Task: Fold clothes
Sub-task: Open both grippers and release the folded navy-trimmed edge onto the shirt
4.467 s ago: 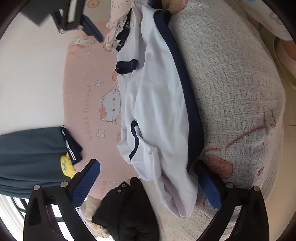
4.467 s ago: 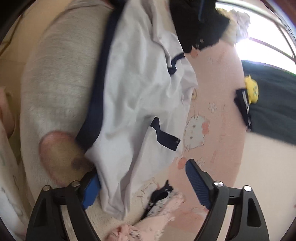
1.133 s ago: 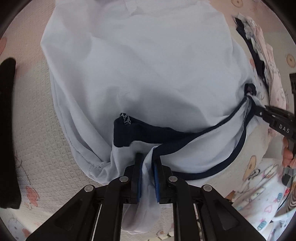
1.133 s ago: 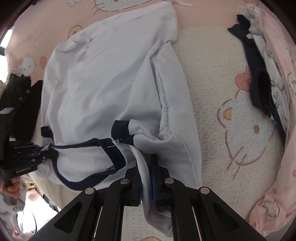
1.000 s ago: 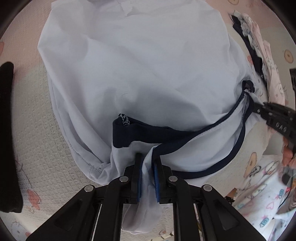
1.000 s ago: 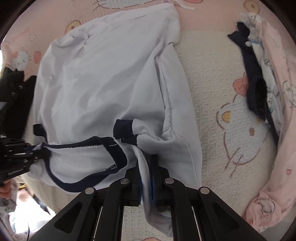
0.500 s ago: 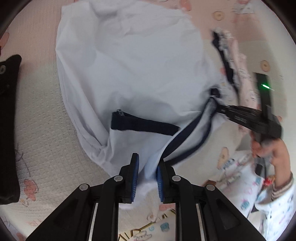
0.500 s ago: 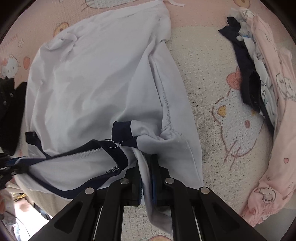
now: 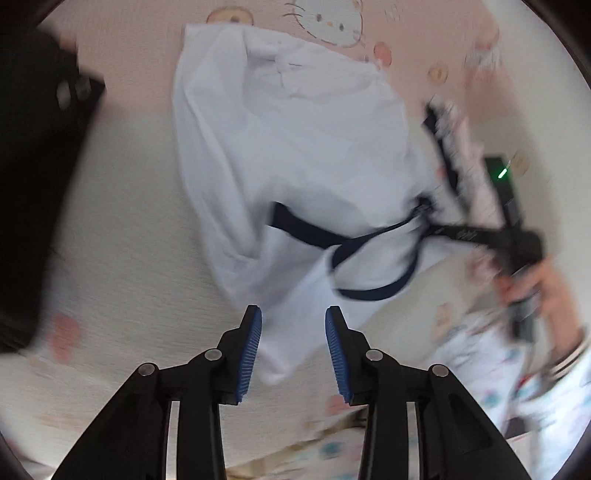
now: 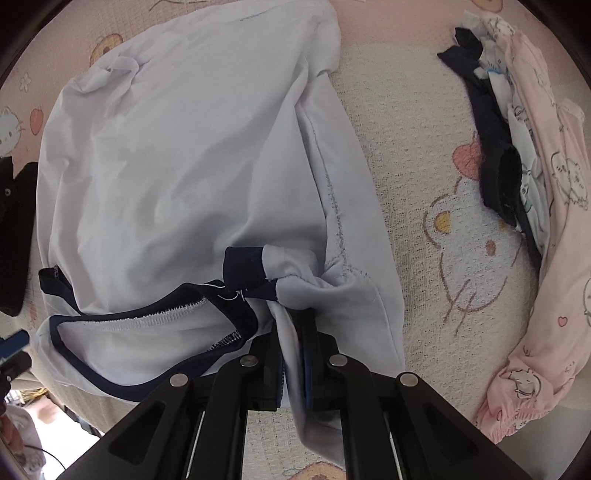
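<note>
A white shirt with navy trim point(image 9: 295, 155) lies spread on the cream blanket. My left gripper point(image 9: 293, 332) hangs open above the shirt's near shoulder, its blue pads point(image 9: 253, 343) apart and holding nothing. In the right wrist view the same white shirt point(image 10: 177, 166) fills the middle, and my right gripper point(image 10: 295, 339) is shut on the cloth beside its navy collar point(image 10: 243, 273). From the left wrist view, the right gripper point(image 9: 428, 218) appears at the right, a hand around its handle, pinching the shirt's far shoulder.
A black garment point(image 9: 33, 184) lies at the left, also seen as the black garment point(image 10: 14, 229). A pink garment point(image 10: 546, 258) and a navy and white garment point(image 10: 498, 147) lie at the right. The cream blanket point(image 10: 436, 184) with a bear print covers a pink cartoon sheet point(image 9: 332, 22).
My left gripper has opened and let go of the shirt, then pulled back and up from it. The right gripper stays shut on the cloth by the collar.
</note>
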Demonstrator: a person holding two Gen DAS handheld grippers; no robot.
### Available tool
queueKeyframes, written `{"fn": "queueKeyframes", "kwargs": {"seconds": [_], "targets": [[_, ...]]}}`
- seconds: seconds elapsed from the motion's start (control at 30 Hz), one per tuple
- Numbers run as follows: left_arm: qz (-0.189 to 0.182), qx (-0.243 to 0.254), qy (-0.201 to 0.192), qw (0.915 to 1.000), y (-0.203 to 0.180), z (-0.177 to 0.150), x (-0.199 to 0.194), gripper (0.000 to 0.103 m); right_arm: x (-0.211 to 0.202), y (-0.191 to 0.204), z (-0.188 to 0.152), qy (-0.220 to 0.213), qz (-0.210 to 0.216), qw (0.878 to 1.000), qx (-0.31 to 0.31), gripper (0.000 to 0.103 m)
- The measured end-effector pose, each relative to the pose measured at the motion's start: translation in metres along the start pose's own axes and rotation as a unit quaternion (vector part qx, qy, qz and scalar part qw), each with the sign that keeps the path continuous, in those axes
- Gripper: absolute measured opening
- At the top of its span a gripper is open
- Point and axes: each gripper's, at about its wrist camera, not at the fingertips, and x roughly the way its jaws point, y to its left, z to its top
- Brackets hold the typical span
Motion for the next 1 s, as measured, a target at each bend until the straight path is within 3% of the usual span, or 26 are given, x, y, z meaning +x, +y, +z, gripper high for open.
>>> {"fn": "queueKeyframes", "kwargs": {"seconds": [0.03,0.13,0.17,0.2,0.27,0.3,0.53,0.67,0.83,1.0], "targets": [[-0.003,-0.003,-0.006,1.0000,-0.003,-0.002,0.006,0.033,0.000,0.003,-0.001,0.000,-0.002,1.000,-0.004,0.006],[0.094,0.072,-0.026,0.9926,-0.032,-0.004,0.027,0.033,-0.003,0.004,-0.005,-0.003,-0.001,1.000,-0.007,0.009],[0.116,0.088,-0.024,0.9890,-0.038,-0.004,0.033,0.033,-0.007,0.001,-0.009,-0.006,0.001,1.000,-0.001,0.018],[0.133,0.092,-0.021,0.9867,-0.039,-0.004,0.039,0.033,-0.011,-0.002,-0.012,-0.009,0.003,1.000,0.006,0.037],[0.165,0.098,-0.015,0.9814,-0.042,-0.003,0.051,0.032,-0.020,-0.009,-0.017,-0.019,0.003,1.000,0.021,0.065],[0.171,0.096,-0.021,0.9804,-0.041,-0.003,0.053,0.033,-0.026,-0.014,-0.019,-0.028,0.002,0.999,0.027,0.067],[0.185,0.099,-0.035,0.9772,-0.043,0.000,0.053,0.033,-0.068,-0.041,-0.032,-0.082,-0.020,0.996,0.035,0.067],[0.192,0.097,-0.034,0.9760,-0.043,0.001,0.058,0.033,-0.088,-0.051,-0.044,-0.095,0.024,0.993,0.067,0.070],[0.216,0.086,-0.015,0.9726,-0.041,0.005,0.081,0.035,-0.078,-0.049,-0.061,-0.111,0.020,0.991,0.071,0.070],[0.220,0.089,-0.027,0.9712,-0.045,0.006,0.081,0.035,-0.066,-0.046,-0.077,-0.126,0.007,0.990,0.067,0.070]]}}
